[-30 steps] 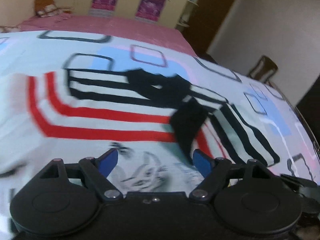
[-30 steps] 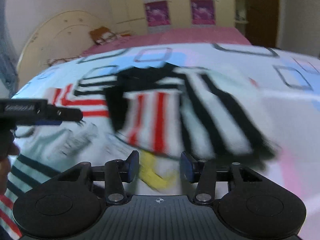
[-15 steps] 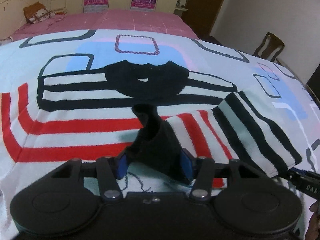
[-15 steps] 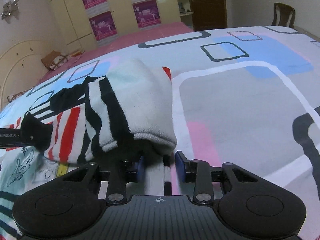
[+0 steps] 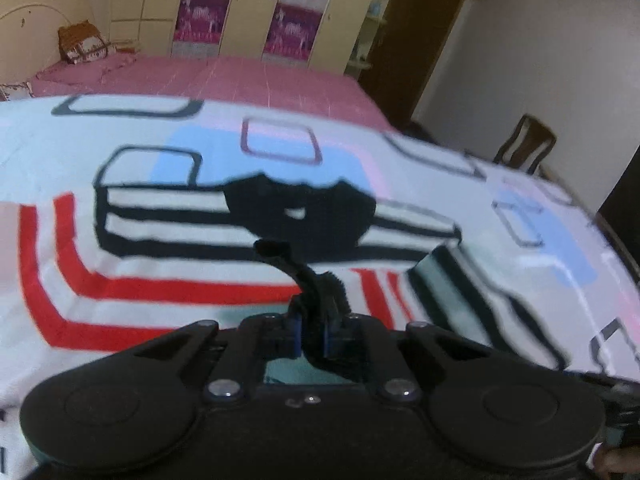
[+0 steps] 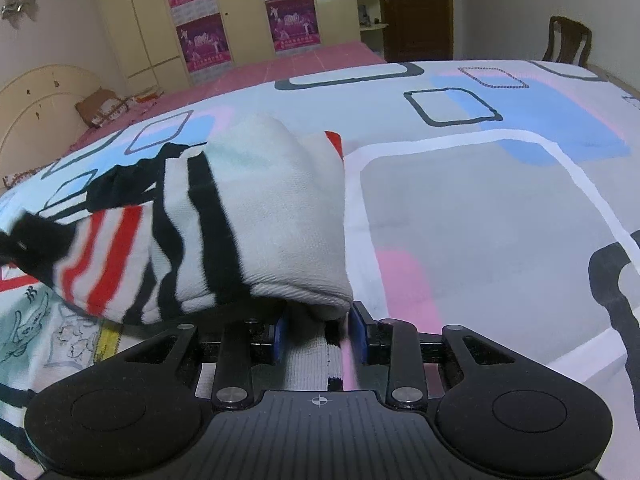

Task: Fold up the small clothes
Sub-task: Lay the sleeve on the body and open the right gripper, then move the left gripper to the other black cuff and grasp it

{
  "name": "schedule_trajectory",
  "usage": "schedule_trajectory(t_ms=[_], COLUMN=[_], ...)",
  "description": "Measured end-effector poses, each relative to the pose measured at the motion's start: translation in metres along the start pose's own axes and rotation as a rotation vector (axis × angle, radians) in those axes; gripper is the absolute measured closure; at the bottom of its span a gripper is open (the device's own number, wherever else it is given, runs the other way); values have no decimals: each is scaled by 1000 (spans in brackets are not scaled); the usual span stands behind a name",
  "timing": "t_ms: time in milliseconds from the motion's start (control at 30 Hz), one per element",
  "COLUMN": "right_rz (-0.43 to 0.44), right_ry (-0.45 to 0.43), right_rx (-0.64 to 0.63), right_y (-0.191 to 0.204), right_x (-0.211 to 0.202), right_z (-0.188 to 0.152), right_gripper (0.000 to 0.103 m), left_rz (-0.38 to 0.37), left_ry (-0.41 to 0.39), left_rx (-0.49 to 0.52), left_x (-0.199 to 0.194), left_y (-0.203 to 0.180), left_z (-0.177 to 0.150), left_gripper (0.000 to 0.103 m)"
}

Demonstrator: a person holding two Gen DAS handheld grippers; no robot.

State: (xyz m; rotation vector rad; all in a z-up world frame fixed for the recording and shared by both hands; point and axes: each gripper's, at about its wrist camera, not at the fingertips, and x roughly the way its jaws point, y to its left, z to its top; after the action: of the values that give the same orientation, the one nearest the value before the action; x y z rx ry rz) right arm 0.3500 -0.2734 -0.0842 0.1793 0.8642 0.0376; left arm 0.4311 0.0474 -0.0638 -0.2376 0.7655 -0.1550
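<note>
While left gripper (image 5: pixel 311 338) pinches striped shirt (image 5: pixel 168 256), right gripper (image 6: pixel 318 334) clamps its hem.

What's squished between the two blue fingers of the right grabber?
In the right wrist view, a white-and-black knit edge of the striped sweater sits between the right gripper pads, which are clamped on it. The rest of the sweater bunches up just beyond.

Home bedroom: bed (image 6: pixel 480 200), wardrobe (image 6: pixel 240 20), wooden chair (image 6: pixel 568 44).
</note>
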Motion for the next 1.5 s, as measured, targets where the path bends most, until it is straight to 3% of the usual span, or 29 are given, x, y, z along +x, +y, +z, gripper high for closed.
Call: schedule_trajectory(t_ms=[100,267,533,600,700,733,767,833,867,900,933,967,1000,1100,1167,1200,1267,1333,1500], right_rz=[-7,-10,-2,37,62,70,73,84,91,101,106,113,115,8,54,51,48,50,97], right_ry=[-1,-5,0,-20,-81,-101,-119,-121,-111,-96,-81,-67,-53,14,19,17,-22,-61,-62], right_rx=[-6,-19,-20,-5,-13,-7,-8,-18,-29,-45,-62,-80,-97,-125,-70,-94,-119,-82,-66], right_y=[2,3,4,1,1,2,4,10,14,19,24,29,32,22,12,16,22,20,26], right_x=[1,2,-1,-13,-33,-38,-41,-37,-31,-25,-18,-11,-6,14,14,13,10,11,37], right_z=[-1,-2,-1,-2,-3,-2,1,10,14,18,20,21,21,14,18,21,28,40,73], right_gripper=[71,72,71,71,71,72,72,72,78,99,101,101,101,103,103,103,103,103,103], left_rz=[21,77,90,89,91,93,102,102,93,94,97,86,69,73,83,85,101,96,88], left_ry=[-24,12,51,57,51,39,22,23,38,49,56,63,74,58,57,58,49,36,43], left_rx=[-16,-65,-50,-54,-54,-58,-59,-66,-76,-82,-78,-69,-69,-35,-24,-25,-42,-64,-88], left_x=[-14,-13,4,5,0,-2,-4,-2,1,4,7,9,12,11,11,11,7,3,15], left_y=[18,52,54,57,60,61,62,64,65,65,64,63,61,51,49,51,57,65,70], left_z=[4,-5,-16,-18,-20,-20,-20,-18,-17,-16,-16,-16,-15,-15,-17,-17,-17,-17,-10], left_gripper=[94,94,94,89,64,49,45,50,58,61,70,89,97,97,96,92,72,68,74])
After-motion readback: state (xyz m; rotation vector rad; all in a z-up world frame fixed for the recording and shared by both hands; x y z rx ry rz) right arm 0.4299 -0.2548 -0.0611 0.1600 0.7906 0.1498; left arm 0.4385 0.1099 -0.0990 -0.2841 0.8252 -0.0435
